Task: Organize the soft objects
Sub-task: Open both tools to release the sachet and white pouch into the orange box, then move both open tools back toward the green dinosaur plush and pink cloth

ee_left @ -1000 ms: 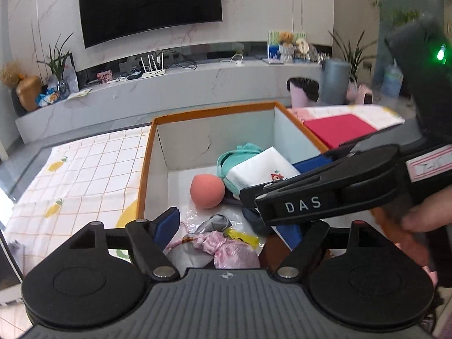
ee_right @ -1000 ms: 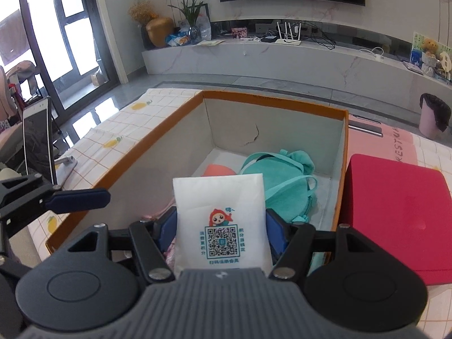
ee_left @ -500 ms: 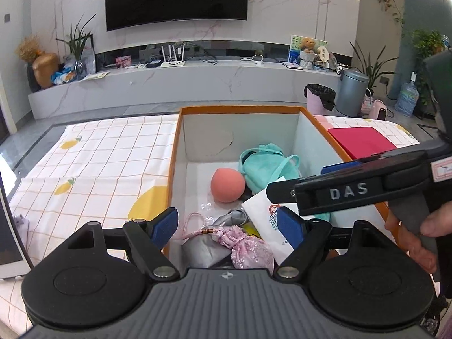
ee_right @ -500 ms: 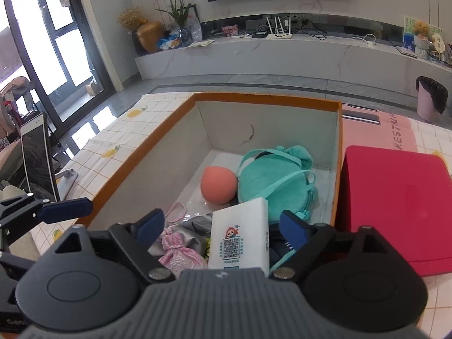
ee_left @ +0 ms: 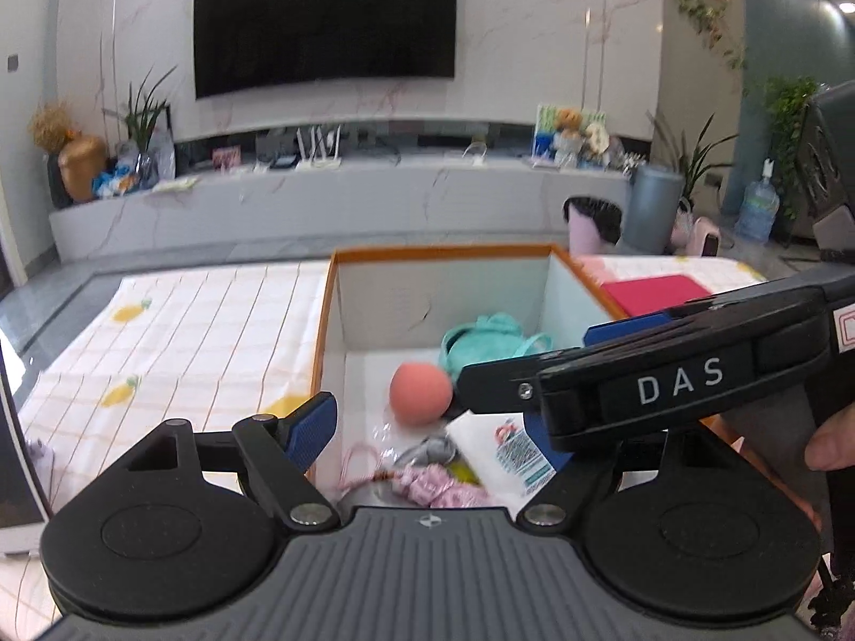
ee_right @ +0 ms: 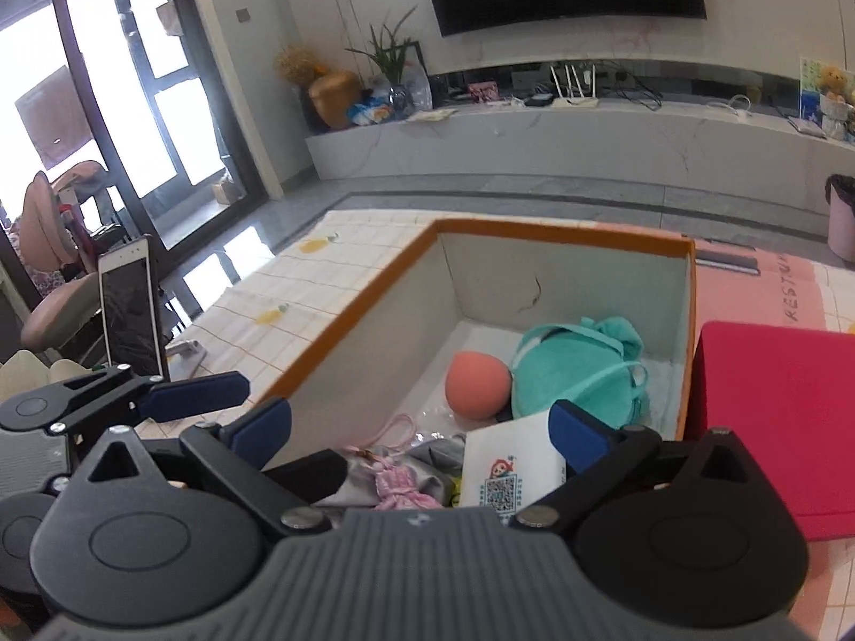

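An orange-rimmed box (ee_right: pixel 561 229) (ee_left: pixel 438 253) holds a coral ball (ee_right: pixel 478 384) (ee_left: pixel 421 392), a teal bag (ee_right: pixel 577 379) (ee_left: pixel 486 334), a pink pouch (ee_right: pixel 398 486) (ee_left: pixel 443 489) and a white packet (ee_right: pixel 513 467) (ee_left: pixel 497 448) printed with a QR code. My right gripper (ee_right: pixel 422 427) (ee_left: pixel 545 358) hovers over the box's near end, jaws opening wide. The packet lies loose below them, and neither pad touches it. My left gripper (ee_left: pixel 427 438) is open and empty at the box's near left corner; its right finger is hidden behind the right gripper.
A red flat box (ee_right: pixel 775 427) (ee_left: pixel 657 291) lies right of the orange box. A phone on a stand (ee_right: pixel 131 315) stands at the left on the checked tablecloth (ee_left: pixel 187 331). A person's thumb (ee_left: pixel 833 443) grips the right gripper's handle.
The right gripper opened and let go of the white packet, which dropped into the box beside the teal bag. Both views shifted only slightly.
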Tool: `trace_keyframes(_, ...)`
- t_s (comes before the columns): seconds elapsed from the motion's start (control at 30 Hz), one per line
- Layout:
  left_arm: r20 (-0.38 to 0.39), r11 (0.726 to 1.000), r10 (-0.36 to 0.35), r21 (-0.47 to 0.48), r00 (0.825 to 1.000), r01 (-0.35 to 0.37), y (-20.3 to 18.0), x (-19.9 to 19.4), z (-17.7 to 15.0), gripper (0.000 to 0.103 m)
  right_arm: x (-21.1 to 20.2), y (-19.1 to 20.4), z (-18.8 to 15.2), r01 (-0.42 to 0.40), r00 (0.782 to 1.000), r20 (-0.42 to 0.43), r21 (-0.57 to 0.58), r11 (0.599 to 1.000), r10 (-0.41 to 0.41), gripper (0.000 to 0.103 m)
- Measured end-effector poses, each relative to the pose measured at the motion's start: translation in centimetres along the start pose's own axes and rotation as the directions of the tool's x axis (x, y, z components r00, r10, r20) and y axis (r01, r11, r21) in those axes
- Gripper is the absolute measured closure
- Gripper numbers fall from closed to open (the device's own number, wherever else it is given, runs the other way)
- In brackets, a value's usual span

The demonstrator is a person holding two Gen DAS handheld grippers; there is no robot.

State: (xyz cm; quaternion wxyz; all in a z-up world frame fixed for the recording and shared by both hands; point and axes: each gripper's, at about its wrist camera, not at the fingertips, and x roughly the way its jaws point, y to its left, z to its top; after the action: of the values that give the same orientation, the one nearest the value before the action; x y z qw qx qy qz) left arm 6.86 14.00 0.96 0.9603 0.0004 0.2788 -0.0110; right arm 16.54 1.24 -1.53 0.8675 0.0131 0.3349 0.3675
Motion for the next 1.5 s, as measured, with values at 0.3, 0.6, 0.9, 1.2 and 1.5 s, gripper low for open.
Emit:
trace_keyframes(0.3,0.024,0.999,-0.019,0.036,1.0,0.018,-1.1,0.1,0.2,0.01,-2.3,0.1,0.9,0.014,0.999,0.046,-0.006,1.0,-0.014,0.003)
trace_keyframes(0.6,0.041,0.998,0.001,-0.065,0.999,0.002,-0.6,-0.6,1.7,0.01,-8.0,-4.0,4.1,0.097,0.982,0.158,0.038,0.995,-0.102,0.003)
trace_keyframes(0.9,0.093,1.0,-0.012,-0.018,0.996,0.014,-2.3,-1.0,1.3,0.01,-10.9,-16.1,6.5,0.4,0.892,0.207,0.053,0.915,-0.402,0.002)
trace_keyframes(1.2,0.036,0.997,-0.059,-0.038,0.998,0.06,-4.0,0.5,1.5,0.01,-3.4,-28.0,0.9,0.354,0.934,-0.11,0.165,0.921,-0.339,0.003)
trace_keyframes(1.5,-0.011,0.987,-0.16,0.016,0.987,0.16,-9.2,0.6,1.3,0.01,0.0,-32.4,-1.0,0.277,0.96,-0.152,0.408,0.87,-0.234,0.014)
